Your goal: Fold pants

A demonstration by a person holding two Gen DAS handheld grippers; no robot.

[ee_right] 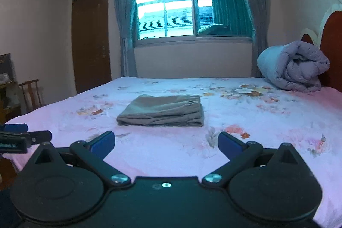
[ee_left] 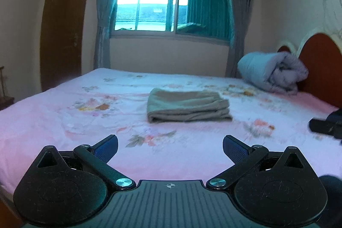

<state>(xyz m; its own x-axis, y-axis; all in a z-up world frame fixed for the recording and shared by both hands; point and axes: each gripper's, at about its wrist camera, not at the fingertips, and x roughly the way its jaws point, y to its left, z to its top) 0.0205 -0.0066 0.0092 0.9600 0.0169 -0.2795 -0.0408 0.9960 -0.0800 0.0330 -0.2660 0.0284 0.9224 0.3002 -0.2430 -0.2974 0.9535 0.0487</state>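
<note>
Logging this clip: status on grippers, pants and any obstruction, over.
Left gripper open, empty. Right gripper open, empty. Pants folded on the bed, clear of both grippers. Rolled quilt by the headboard, not in the way.

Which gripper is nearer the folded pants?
Neither clearly. The left gripper and right gripper both hover open, short of the pants, touching nothing.

Bare bed [ee_right: 171,153] between grippers and folded pants [ee_right: 162,111]; rolled quilt [ee_right: 292,67] far right, well apart.
</note>
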